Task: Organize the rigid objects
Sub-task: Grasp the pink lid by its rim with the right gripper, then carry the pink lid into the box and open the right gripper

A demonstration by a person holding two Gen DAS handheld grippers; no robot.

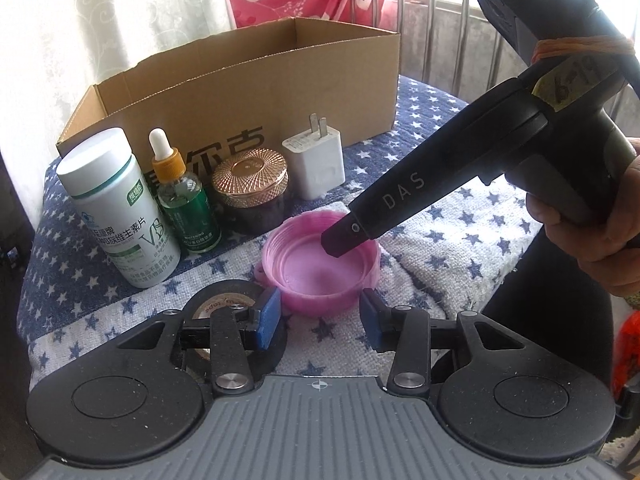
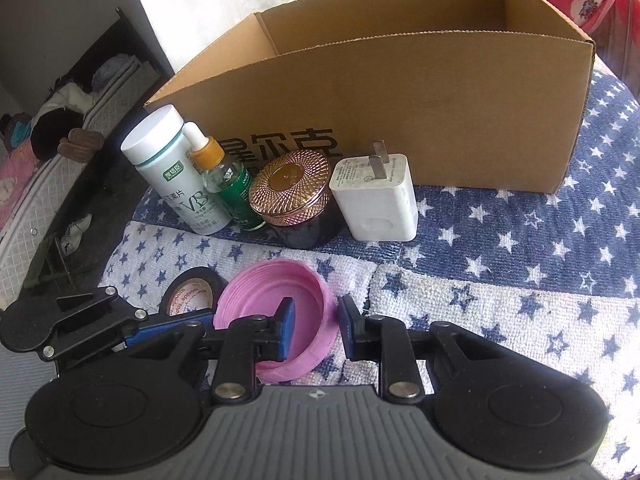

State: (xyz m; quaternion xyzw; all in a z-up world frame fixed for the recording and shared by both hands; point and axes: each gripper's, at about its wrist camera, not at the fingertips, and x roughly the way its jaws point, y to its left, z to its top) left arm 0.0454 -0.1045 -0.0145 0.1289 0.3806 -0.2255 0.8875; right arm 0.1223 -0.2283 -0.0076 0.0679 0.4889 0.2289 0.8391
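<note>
Pink lid (image 2: pixel 276 320), one, upturned near front edge of star-patterned desk (image 2: pixel 520 280); right gripper (image 2: pixel 314 330) open astride its rim, left gripper (image 1: pixel 318 318) open beside. One tape roll (image 2: pixel 192 292); four items lined before one cardboard box (image 2: pixel 400 92).

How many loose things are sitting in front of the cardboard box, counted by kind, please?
Bottles: 2, the white pill bottle and the dropper bottle
Jars: 1, the jar with a copper lid
Chargers: 1, the white charger
Lids: 1, the pink lid
Tape rolls: 1, the black tape
Total: 6
</note>
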